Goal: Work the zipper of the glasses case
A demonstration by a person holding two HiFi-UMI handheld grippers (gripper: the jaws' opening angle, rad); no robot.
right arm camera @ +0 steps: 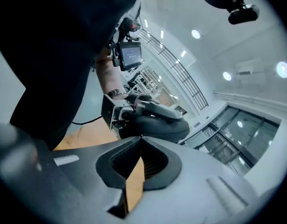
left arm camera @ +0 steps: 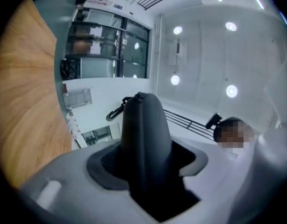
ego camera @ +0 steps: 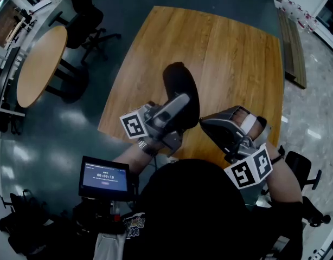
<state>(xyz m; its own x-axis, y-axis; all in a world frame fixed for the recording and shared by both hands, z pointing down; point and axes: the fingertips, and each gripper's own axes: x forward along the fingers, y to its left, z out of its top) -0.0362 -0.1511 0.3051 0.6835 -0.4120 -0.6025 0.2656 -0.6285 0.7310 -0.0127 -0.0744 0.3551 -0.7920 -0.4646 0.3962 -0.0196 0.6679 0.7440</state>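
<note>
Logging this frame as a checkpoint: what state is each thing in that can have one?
glasses case: gripped, raised off the table; zipper position not readable.
left gripper: shut on the glasses case.
right gripper: shut, empty.
screen: lit, showing a timer.

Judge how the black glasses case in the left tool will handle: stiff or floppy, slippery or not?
Probably stiff: the glasses case stands out from the left tool without sagging. Likely light, held by one end. Its smooth rounded shell could slip.
</note>
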